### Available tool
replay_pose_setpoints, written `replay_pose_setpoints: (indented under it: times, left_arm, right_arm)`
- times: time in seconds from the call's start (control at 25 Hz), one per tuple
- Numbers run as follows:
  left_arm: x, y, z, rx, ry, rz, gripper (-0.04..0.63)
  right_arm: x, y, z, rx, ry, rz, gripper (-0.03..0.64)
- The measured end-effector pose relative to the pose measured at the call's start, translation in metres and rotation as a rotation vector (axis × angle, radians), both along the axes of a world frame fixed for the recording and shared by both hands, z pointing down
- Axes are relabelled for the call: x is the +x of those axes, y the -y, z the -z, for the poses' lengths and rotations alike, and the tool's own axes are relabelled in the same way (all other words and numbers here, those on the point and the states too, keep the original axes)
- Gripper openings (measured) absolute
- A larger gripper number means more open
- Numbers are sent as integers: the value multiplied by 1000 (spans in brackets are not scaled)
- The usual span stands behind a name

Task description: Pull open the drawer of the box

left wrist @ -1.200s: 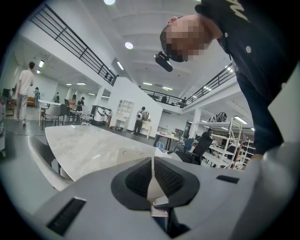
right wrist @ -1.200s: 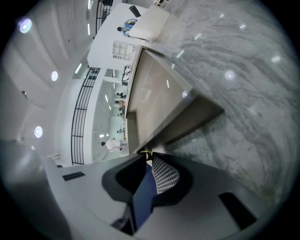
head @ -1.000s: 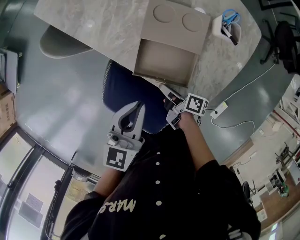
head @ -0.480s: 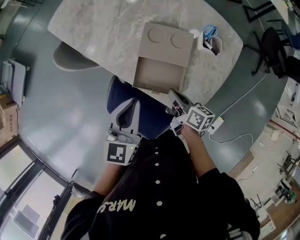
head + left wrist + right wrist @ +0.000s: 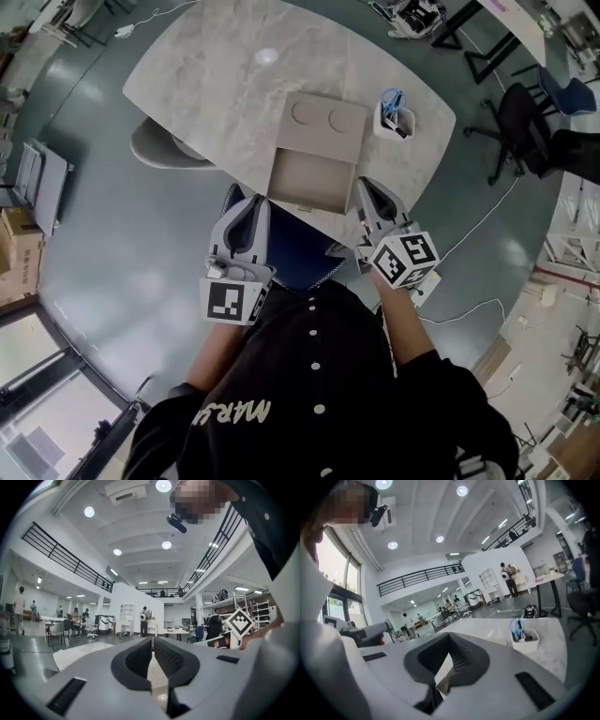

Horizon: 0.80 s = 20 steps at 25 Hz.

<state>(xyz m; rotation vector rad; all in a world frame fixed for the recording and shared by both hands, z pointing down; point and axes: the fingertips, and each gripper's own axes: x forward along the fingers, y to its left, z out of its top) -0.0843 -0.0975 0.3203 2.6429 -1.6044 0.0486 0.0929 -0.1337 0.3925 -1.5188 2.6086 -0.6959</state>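
The beige box [image 5: 326, 120], with two round hollows on its lid, lies on the marble table [image 5: 216, 75]. Its drawer [image 5: 309, 183] is pulled out toward me and looks empty. My right gripper [image 5: 365, 187] hovers just right of the drawer's front corner, shut with nothing between its jaws, as the right gripper view [image 5: 451, 638] also shows. My left gripper [image 5: 255, 201] is at the drawer's front left corner, apart from it, shut and empty. In the left gripper view [image 5: 152, 641] its pads meet.
A white pen holder [image 5: 393, 116] with blue scissors stands right of the box, and appears in the right gripper view as pen holder [image 5: 524, 638]. A blue chair [image 5: 295, 253] sits under the drawer's front. A grey chair [image 5: 164, 150] is at the table's left edge.
The right gripper has left the drawer's front edge, closed its jaws and moved up to the right. The left gripper has risen toward the table. The camera now sees more of the table.
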Motion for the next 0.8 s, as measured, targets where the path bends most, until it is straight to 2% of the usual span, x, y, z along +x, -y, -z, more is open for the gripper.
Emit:
replay_pose_setpoints:
  times: [0.2, 0.44, 0.8]
  left_arm:
    - [-9, -6, 21, 41, -4, 35, 25]
    - [-9, -19, 43, 96, -10, 37, 25]
    - [-20, -31, 58, 127, -8, 63, 25]
  right_arm:
    - [9, -15, 45, 130, -61, -34, -3]
    - [25, -37, 85, 259, -128, -100, -3]
    - [52, -62, 119, 350, -163, -173, -3]
